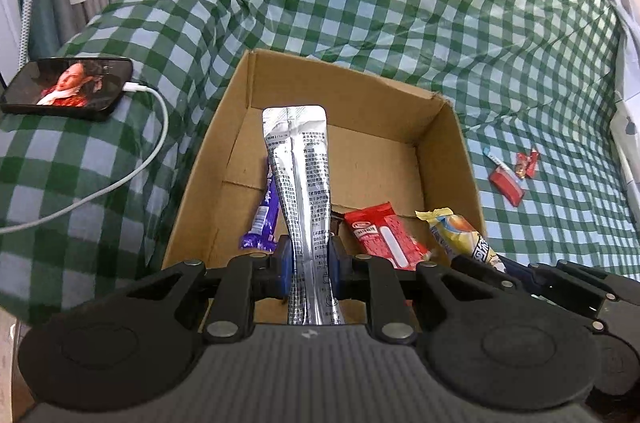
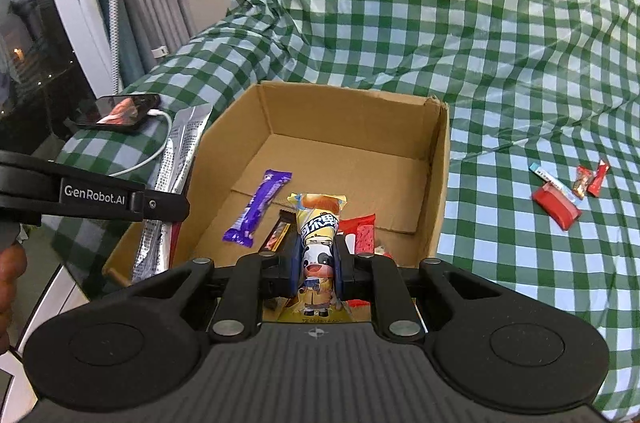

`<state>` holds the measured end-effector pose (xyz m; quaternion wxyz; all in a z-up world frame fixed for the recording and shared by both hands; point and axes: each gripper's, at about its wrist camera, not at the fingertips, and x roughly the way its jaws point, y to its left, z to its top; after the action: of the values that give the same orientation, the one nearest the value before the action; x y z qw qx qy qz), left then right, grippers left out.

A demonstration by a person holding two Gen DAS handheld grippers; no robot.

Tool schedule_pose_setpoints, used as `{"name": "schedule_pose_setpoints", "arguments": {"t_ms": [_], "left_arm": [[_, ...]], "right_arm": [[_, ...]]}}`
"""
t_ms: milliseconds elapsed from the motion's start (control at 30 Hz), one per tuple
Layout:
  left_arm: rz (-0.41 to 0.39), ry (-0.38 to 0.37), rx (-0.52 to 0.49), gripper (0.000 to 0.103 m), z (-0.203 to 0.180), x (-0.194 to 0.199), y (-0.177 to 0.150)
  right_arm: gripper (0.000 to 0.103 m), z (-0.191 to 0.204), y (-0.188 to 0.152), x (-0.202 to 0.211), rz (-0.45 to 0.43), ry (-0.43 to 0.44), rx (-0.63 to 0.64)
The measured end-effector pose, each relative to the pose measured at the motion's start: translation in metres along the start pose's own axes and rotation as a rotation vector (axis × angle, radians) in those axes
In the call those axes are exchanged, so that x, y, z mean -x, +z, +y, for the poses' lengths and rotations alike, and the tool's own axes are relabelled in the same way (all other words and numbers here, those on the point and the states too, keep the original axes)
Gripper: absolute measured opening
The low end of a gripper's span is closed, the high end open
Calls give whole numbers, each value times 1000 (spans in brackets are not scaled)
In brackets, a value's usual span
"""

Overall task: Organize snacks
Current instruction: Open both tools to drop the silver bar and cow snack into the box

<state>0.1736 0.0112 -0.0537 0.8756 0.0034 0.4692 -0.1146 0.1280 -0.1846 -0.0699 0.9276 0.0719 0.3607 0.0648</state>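
Left hand-held gripper clamps silver pouch over box (pouch upright).

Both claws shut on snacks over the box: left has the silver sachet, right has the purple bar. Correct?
Not quite. The right claw is shut on the yellow cow-print snack, not the purple bar, which lies loose on the floor of the cardboard box, as the right wrist view shows. The left claw does hold the silver sachet.
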Motion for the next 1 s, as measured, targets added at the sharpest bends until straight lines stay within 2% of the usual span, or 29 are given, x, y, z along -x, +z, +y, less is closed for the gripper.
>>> {"name": "schedule_pose_setpoints", "arguments": {"t_ms": [300, 433, 467, 500, 533, 567, 600, 633, 667, 800, 1000], "left_arm": [[55, 27, -1, 20, 3, -44, 15], [72, 40, -30, 24, 1, -60, 16], [71, 52, -35, 29, 1, -62, 16], [75, 58, -35, 52, 2, -63, 16], [77, 69, -26, 87, 3, -62, 16], [68, 93, -9, 95, 6, -59, 16], [38, 126, 10, 103, 9, -53, 17], [11, 130, 11, 103, 12, -48, 17], [0, 131, 2, 103, 14, -42, 15], [26, 150, -22, 103, 22, -23, 0], [58, 155, -3, 103, 14, 11, -44]], "right_arm": [[17, -11, 9, -45, 36, -1, -24], [17, -15, 10, -59, 46, -5, -39], [19, -16, 11, -62, 46, -3, -49], [22, -18, 12, -64, 44, -2, -65], [35, -19, 13, -65, 46, 1, -84], [52, -20, 13, -65, 49, 1, -106], [62, -21, 14, -63, 46, 2, -123], [64, -22, 14, -60, 39, 2, -135], [70, -22, 14, -57, 34, -5, -139], [82, -20, 4, -35, 48, -17, -148], [90, 0, -20, 8, 66, 9, -107]]}}
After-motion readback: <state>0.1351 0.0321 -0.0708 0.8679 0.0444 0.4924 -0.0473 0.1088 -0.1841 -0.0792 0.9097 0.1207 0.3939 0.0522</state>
